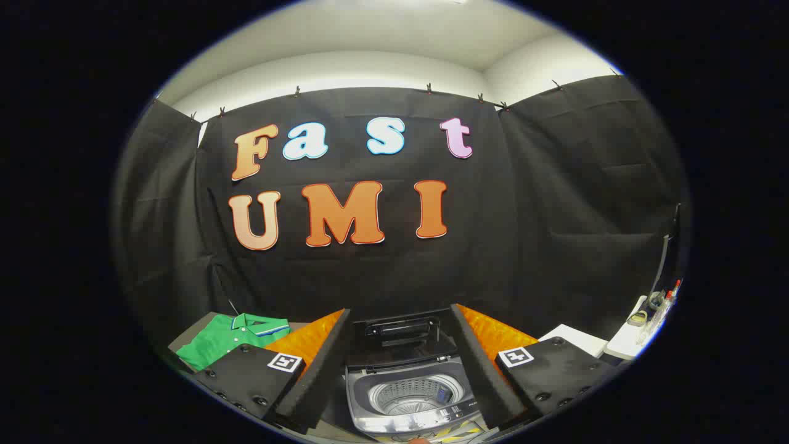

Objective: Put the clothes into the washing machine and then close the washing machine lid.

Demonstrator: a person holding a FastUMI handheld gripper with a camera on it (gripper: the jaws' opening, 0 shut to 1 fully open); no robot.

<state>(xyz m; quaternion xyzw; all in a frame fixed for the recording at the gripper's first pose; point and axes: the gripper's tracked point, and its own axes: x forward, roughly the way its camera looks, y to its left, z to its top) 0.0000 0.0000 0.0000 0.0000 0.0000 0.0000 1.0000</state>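
Gripper view: the gripper (400, 370) has its two fingers spread wide apart, holding nothing. Between them, just ahead, stands a small grey top-loading washing machine (407, 394) with its dark lid (400, 339) raised upright at the back, leaving the ribbed silver drum (412, 393) exposed. A green polo shirt with a striped collar (228, 342) lies flat on the table, well off to the left beyond the left finger (320, 364). The right finger (484, 364) flanks the machine's other side.
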